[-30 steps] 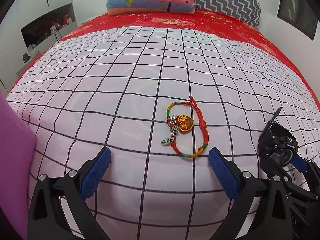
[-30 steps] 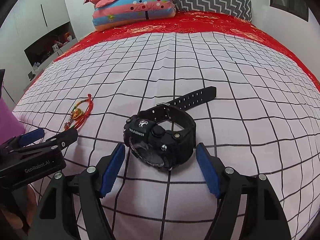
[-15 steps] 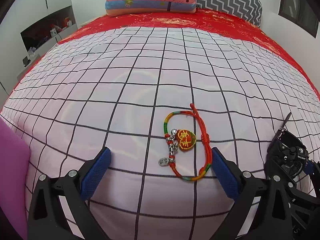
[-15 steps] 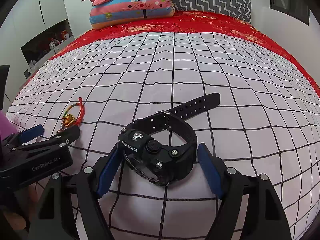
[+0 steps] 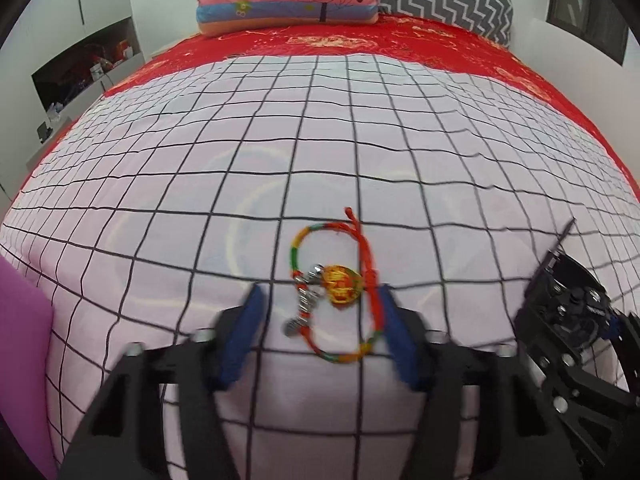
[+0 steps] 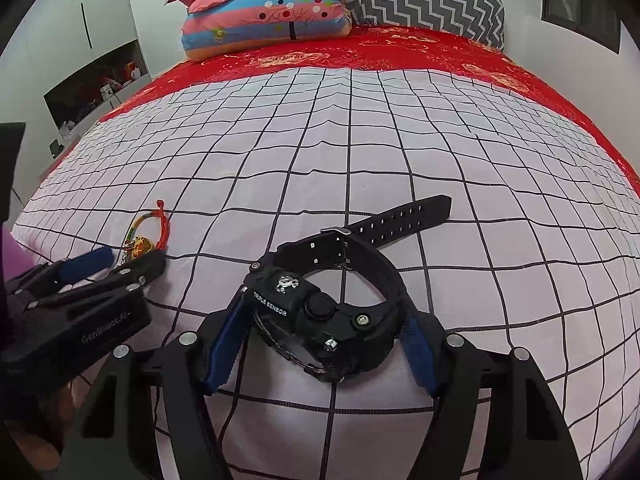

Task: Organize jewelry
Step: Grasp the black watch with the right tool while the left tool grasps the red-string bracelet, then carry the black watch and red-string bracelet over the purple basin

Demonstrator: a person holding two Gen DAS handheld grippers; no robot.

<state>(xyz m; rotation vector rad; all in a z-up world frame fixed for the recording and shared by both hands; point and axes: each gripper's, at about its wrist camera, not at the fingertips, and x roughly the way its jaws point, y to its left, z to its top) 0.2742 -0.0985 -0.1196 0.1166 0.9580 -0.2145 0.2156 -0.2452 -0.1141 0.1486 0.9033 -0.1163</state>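
A bracelet (image 5: 336,292) and a watch (image 6: 332,312) lie on the bed (image 6: 400,152), the bracelet to the left of the watch and well apart from it. The left claw (image 5: 322,336) straddles the bracelet, the right claw (image 6: 320,344) the watch. Pillows (image 6: 272,16) sit at the bed's far end.

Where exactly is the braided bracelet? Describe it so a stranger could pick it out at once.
Start at the pink bedsheet with a black grid covering the near end of the bed. Near its front edge lies a red, green and yellow braided cord bracelet with a gold heart charm, between the closing blue pads of the left gripper. Its neighbour, the chunky black plastic wristwatch, is bulkier and all black.
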